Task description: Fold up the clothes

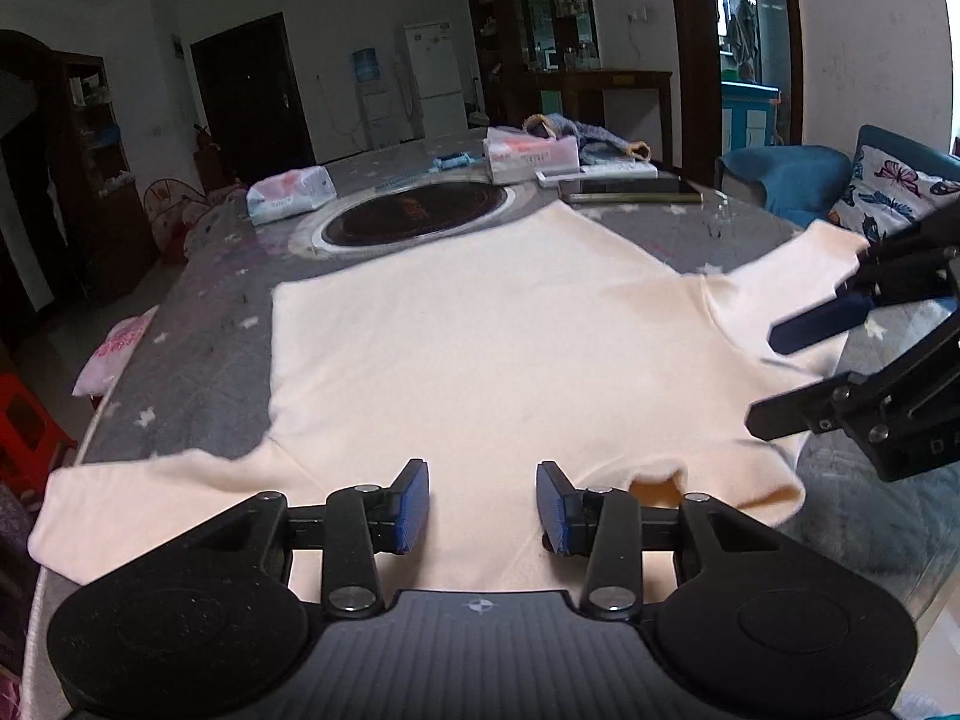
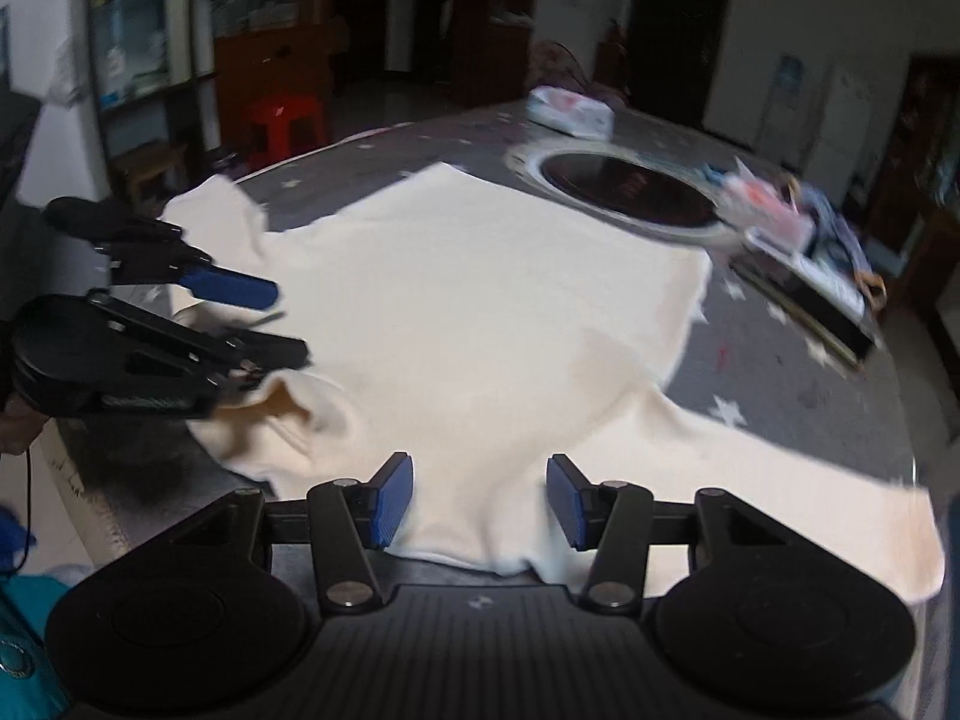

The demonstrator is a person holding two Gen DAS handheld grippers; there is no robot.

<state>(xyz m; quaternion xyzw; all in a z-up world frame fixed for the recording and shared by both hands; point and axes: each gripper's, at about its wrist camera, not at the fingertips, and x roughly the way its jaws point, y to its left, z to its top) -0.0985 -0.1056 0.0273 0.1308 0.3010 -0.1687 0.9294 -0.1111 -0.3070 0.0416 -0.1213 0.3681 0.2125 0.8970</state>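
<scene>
Left wrist view. A cream shirt (image 1: 480, 348) is lying spread flat on the grey, star-printed bench (image 1: 198, 414), filling the middle of the frame, with one sleeve (image 1: 120, 492) trailing toward 8 o'clock and its neck opening (image 1: 654, 483) sitting at 5 o'clock. The left gripper (image 1: 482, 501) is hovering at 6 o'clock over the shirt's near edge, its jaws standing apart with bare cloth showing between the blue pads; nothing is being clamped. The right gripper (image 1: 774, 378) is entering from 3 o'clock over the other sleeve, its jaws likewise apart. A round dark hotplate (image 1: 414, 213) is sitting in the bench at 12 o'clock, with a tissue pack (image 1: 291, 192) at 11 o'clock and a box (image 1: 531, 153) and a phone (image 1: 624, 186) toward 1 o'clock, all clear of the shirt.

Right wrist view. This frame is motion-blurred. The shirt (image 2: 480, 312) is again covering the centre, one sleeve (image 2: 810, 492) running toward 4 o'clock. The right gripper (image 2: 480, 498) is waiting at 6 o'clock over the shoulder region, jaws apart and gripping nothing. The left gripper (image 2: 282, 324) is appearing at 9 o'clock just beside the neck opening (image 2: 288, 408), jaws apart. The hotplate (image 2: 624, 192) is lying at 1 o'clock.

Judgement: the garment is being kept flat so that the fold lines stay straight, and each gripper is probably being placed near a shoulder so that both can pinch the cloth together for a first fold.
</scene>
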